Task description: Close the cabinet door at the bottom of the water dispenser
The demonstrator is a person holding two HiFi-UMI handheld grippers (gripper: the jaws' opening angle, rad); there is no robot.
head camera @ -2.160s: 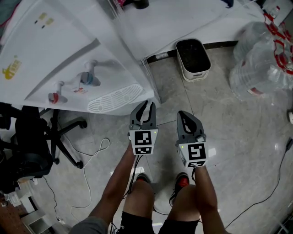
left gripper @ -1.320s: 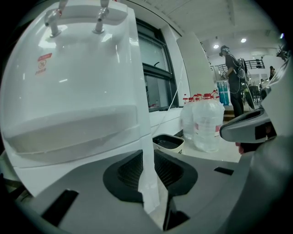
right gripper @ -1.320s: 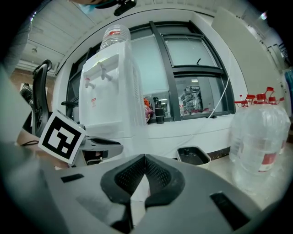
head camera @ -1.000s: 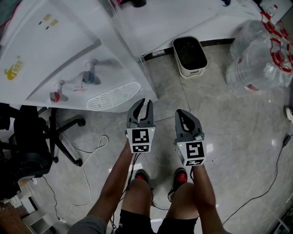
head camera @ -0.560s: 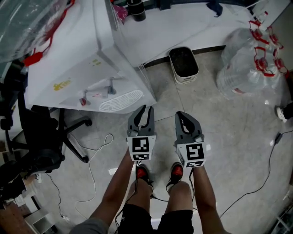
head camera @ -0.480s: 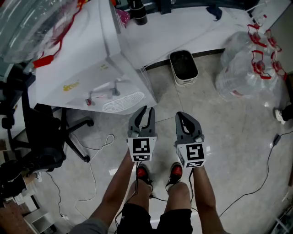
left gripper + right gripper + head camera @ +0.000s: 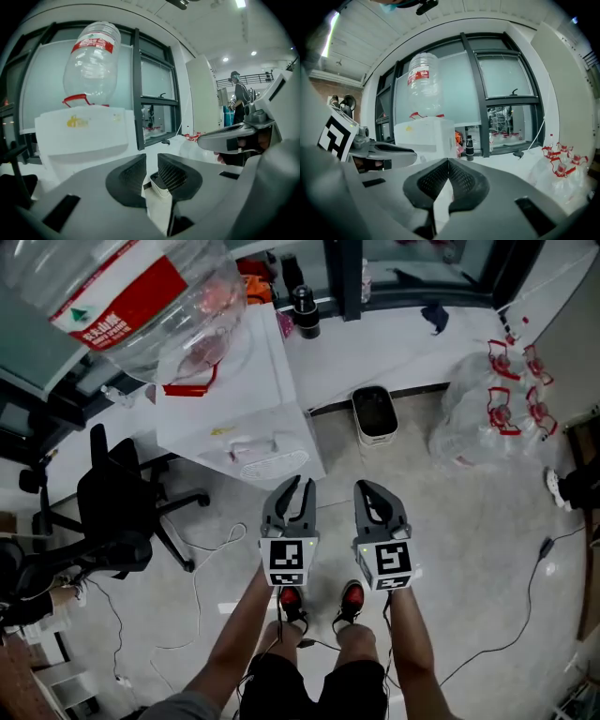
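The white water dispenser [image 7: 239, 418] stands ahead and left of me with a clear bottle [image 7: 141, 296] upside down on top. It also shows in the left gripper view as the dispenser [image 7: 82, 133] and in the right gripper view as the dispenser [image 7: 424, 136]. Its bottom cabinet door is hidden in every view. My left gripper [image 7: 302, 486] hangs in the air short of the dispenser, jaws a little apart and empty, as in its own view [image 7: 151, 161]. My right gripper [image 7: 366, 488] is beside it, its tips meeting on nothing [image 7: 448, 164].
A black office chair [image 7: 112, 512] stands left of the dispenser. A small white bin [image 7: 375, 415] sits by the wall, several empty water bottles [image 7: 487, 409] lie at the right. Cables [image 7: 211, 554] trail on the floor. A person [image 7: 241, 93] stands far off.
Both grippers have risen together and the view has lifted away from the floor. The dispenser looks smaller and its top bottle has come into sight. Neither gripper's jaws have changed.
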